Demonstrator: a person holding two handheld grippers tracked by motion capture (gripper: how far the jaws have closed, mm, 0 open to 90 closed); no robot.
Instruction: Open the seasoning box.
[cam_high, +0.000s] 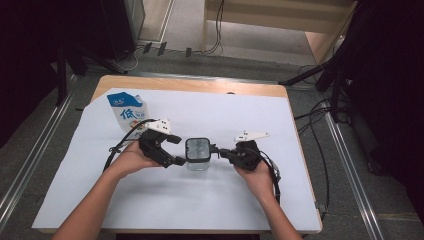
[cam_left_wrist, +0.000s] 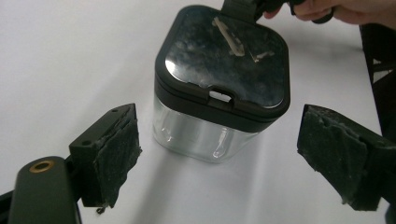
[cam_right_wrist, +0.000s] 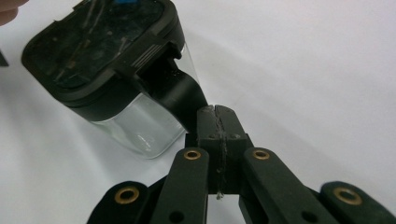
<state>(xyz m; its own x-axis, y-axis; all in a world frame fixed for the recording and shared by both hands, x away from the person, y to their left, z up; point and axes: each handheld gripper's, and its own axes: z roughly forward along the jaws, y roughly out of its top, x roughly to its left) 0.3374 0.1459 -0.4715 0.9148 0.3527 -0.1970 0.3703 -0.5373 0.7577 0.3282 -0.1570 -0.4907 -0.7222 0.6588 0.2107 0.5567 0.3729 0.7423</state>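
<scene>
Clear-walled jar (cam_high: 198, 155) with black lid (cam_left_wrist: 224, 65) at bench (cam_high: 300, 200) centre, likely light, rigid and slick, best taken by handle (cam_right_wrist: 180, 95) at 3 o'clock, already pinched by closed right gripper (cam_right_wrist: 217, 122); left gripper (cam_left_wrist: 219, 151) gaping at 9 o'clock, empty

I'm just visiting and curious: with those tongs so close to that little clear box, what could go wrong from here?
1. The right tongs are shut on the handle of the container alone; lifted that way, it could tip or swing.
2. The left tongs stand open around it without touching, so nothing steadies its other side.
3. The milk carton stands near the left hand and might be knocked over.
</scene>
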